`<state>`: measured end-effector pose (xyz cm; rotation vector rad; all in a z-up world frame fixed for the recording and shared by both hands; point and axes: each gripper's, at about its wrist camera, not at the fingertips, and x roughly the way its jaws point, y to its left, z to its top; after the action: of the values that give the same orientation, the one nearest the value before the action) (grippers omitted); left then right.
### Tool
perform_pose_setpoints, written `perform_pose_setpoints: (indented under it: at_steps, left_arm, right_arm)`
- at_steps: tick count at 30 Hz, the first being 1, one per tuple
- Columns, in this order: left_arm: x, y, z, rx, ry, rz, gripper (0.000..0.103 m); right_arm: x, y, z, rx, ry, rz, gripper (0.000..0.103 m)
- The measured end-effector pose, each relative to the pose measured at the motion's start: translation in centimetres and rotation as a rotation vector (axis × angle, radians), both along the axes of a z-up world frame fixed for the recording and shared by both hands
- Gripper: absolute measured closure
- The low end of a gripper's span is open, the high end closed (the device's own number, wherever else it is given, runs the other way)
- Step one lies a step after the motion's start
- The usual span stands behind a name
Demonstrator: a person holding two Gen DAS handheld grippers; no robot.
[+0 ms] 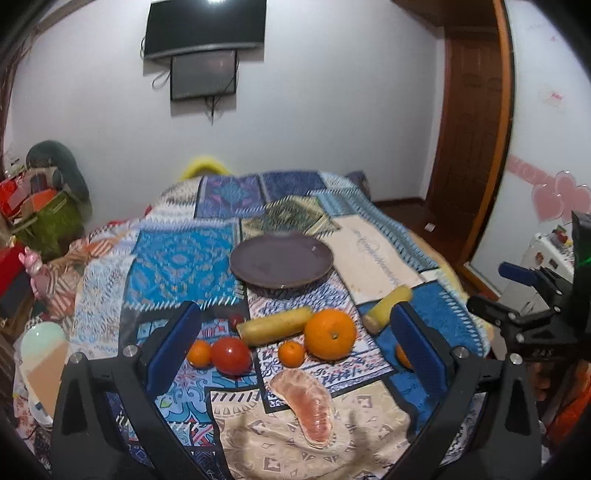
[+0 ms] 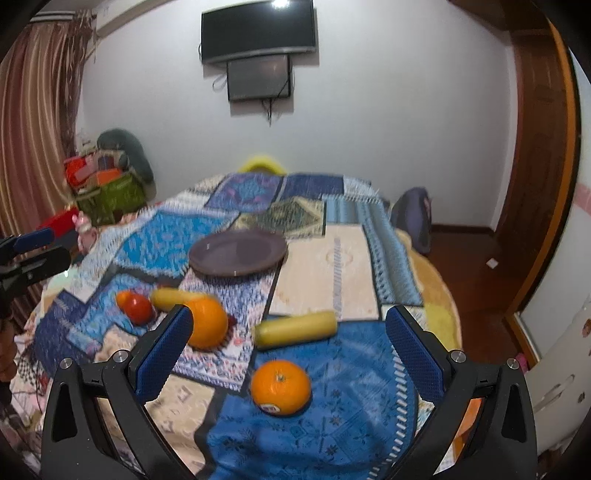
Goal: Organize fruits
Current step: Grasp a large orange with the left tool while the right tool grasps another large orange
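A dark purple plate (image 1: 282, 260) sits empty on the patchwork cloth; it also shows in the right wrist view (image 2: 238, 254). In front of it lie a big orange (image 1: 330, 334), two small mandarins (image 1: 291, 353) (image 1: 199, 352), a red tomato (image 1: 232, 355), two yellow peeled bananas (image 1: 275, 325) (image 1: 388, 308) and a pink pomelo segment (image 1: 306, 404). My left gripper (image 1: 297, 345) is open above these fruits. My right gripper (image 2: 290, 341) is open over an orange with a sticker (image 2: 280, 386), with a banana (image 2: 295, 329) just beyond it.
The cloth-covered table (image 2: 351, 258) drops off at the right to a wooden floor and door (image 1: 471, 122). Boxes and clutter (image 1: 37, 206) stand at the far left. A screen (image 2: 258, 33) hangs on the back wall. A white appliance (image 2: 557, 387) stands at the right.
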<state>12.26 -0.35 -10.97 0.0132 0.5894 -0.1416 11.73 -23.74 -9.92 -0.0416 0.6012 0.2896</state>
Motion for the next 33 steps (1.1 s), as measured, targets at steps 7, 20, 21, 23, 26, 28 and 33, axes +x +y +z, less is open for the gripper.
perform_pose_setpoints:
  at_steps: [7, 20, 21, 23, 26, 28, 33]
  left_arm:
    - [3.4, -0.1, -3.2, -0.006, 0.128, -0.012, 0.0]
    - [7.6, -1.3, -7.8, -0.01, 0.296, -0.072, 0.016]
    - [7.8, -1.5, -8.1, -0.009, 0.303, -0.075, 0.016]
    - [8.4, -1.9, -8.6, -0.007, 0.319, -0.082, 0.016]
    - [9.2, -2.5, -9.3, -0.002, 0.34, -0.093, 0.016]
    - [9.7, -2.9, -9.7, 0.005, 0.35, -0.101, 0.016]
    - [10.7, -3.6, -10.7, 0.017, 0.373, -0.105, 0.016]
  right_arm:
    - [2.2, -0.4, -4.1, -0.018, 0.147, 0.018, 0.0]
    - [4.5, 0.1, -9.5, -0.006, 0.347, 0.074, 0.019]
    - [4.5, 0.3, -9.6, -0.003, 0.353, 0.078, 0.019]
    - [4.7, 0.5, -10.1, 0.0, 0.372, 0.089, 0.019]
    - [5.1, 0.8, -10.7, 0.011, 0.397, 0.099, 0.021]
    - [5.4, 1.0, -11.1, 0.011, 0.417, 0.108, 0.03]
    - [5.8, 1.1, -12.1, 0.023, 0.459, 0.122, 0.04]
